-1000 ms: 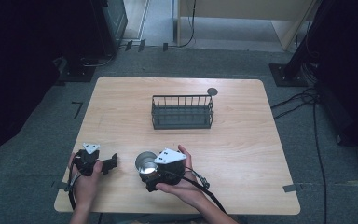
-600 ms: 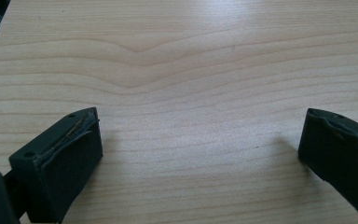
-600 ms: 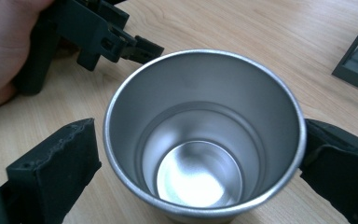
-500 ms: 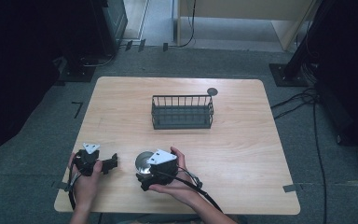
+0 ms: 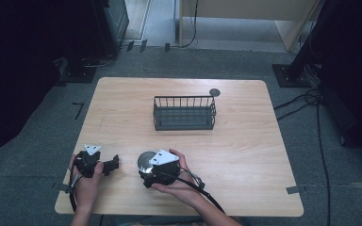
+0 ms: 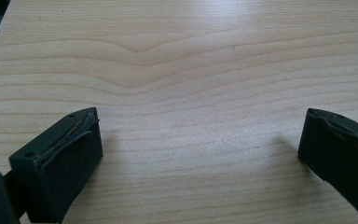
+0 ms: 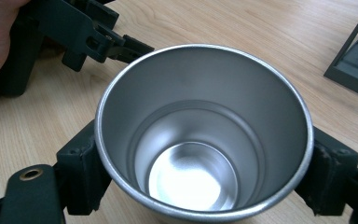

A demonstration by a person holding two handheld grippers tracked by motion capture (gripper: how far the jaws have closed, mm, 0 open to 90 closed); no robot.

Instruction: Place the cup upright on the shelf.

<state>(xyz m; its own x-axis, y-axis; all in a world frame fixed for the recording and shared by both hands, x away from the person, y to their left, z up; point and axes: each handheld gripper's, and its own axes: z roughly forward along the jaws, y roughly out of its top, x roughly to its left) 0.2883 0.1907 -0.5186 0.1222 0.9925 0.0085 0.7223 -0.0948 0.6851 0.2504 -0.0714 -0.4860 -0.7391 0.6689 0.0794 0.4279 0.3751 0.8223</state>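
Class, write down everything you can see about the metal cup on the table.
The metal cup is a plain, shiny steel tumbler with a rolled rim, stepped walls narrowing to a round bright base, and nothing inside. It stands upright with its mouth up near the front of the wooden table, well short of the wire basket. The right gripper has just closed its jaws on it, one pad pressing each side.

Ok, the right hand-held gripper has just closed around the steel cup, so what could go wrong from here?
1. The right hand-held gripper grips the cup on its smooth, tapered wall, so it might slip when lifted.
2. The left hand-held gripper sits open close beside the cup; a swing that way could hit it.
3. The wire basket stands ahead with a raised rim; a low carry may clip it.
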